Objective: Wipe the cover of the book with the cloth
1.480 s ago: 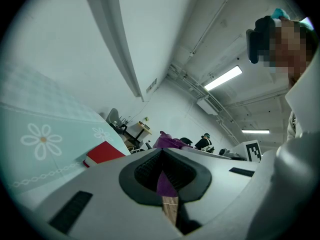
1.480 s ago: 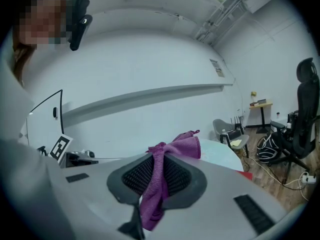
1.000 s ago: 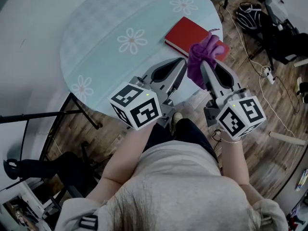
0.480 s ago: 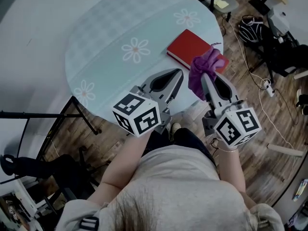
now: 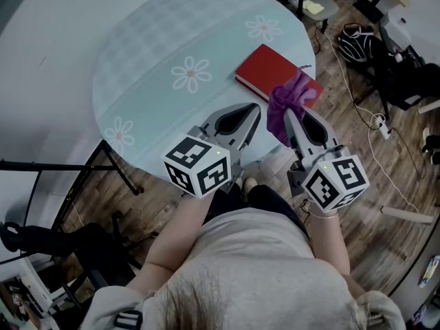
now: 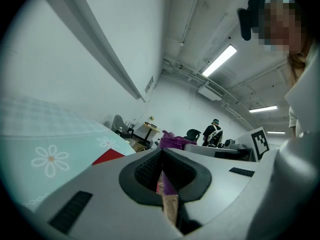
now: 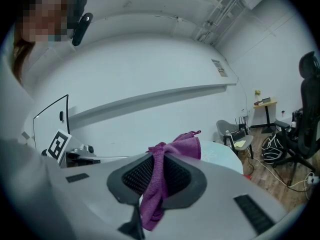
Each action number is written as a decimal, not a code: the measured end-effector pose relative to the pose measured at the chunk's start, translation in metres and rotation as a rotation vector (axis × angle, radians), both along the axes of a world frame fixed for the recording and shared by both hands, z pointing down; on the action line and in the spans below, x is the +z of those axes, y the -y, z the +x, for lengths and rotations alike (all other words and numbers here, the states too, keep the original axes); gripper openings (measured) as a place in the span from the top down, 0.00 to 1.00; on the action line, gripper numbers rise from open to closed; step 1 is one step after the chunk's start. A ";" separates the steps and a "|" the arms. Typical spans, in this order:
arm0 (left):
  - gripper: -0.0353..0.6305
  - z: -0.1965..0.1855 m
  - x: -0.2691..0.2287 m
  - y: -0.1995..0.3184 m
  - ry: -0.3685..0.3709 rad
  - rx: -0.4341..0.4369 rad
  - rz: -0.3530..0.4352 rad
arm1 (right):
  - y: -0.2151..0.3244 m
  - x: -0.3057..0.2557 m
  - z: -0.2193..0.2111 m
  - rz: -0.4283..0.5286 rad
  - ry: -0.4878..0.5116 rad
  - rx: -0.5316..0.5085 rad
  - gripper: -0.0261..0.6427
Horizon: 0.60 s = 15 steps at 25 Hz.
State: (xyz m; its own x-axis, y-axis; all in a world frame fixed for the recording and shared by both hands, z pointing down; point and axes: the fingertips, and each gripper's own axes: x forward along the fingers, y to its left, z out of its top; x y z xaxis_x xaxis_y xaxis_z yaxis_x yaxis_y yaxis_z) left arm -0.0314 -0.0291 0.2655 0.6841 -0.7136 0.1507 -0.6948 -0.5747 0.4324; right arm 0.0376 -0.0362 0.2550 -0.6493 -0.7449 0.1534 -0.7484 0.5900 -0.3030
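Note:
A red book (image 5: 273,69) lies closed on the right part of the round table (image 5: 158,60), near its edge. My right gripper (image 5: 284,117) is shut on a purple cloth (image 5: 289,100), which bunches above its tips and hangs just over the book's near corner. In the right gripper view the cloth (image 7: 172,154) is pinched between the black pads (image 7: 137,174) of that gripper (image 7: 157,160). My left gripper (image 5: 257,108) is shut with nothing in it, close beside the right one. The left gripper view shows the book (image 6: 107,157) and the cloth (image 6: 172,141) past the left gripper (image 6: 161,154).
The table carries a pale teal checked cover with white daisies. Black metal stand legs (image 5: 75,167) lie on the wood floor at the left. A black bag (image 5: 357,26), cables (image 5: 375,102) and chair legs are on the floor to the right.
Both grippers have shifted only slightly, and the cloth stays held near the book's near corner. Both jaws stand as before.

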 end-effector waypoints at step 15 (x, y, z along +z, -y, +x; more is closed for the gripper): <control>0.92 0.010 0.002 0.000 0.011 0.027 -0.006 | -0.001 -0.002 0.001 0.004 -0.004 -0.015 0.87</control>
State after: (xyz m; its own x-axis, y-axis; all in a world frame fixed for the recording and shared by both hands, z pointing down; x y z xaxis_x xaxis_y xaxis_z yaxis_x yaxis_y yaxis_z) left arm -0.0211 -0.0292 0.2671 0.7011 -0.6942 0.1632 -0.6842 -0.5903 0.4283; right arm 0.0382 -0.0353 0.2534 -0.6596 -0.7358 0.1533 -0.7408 0.6021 -0.2978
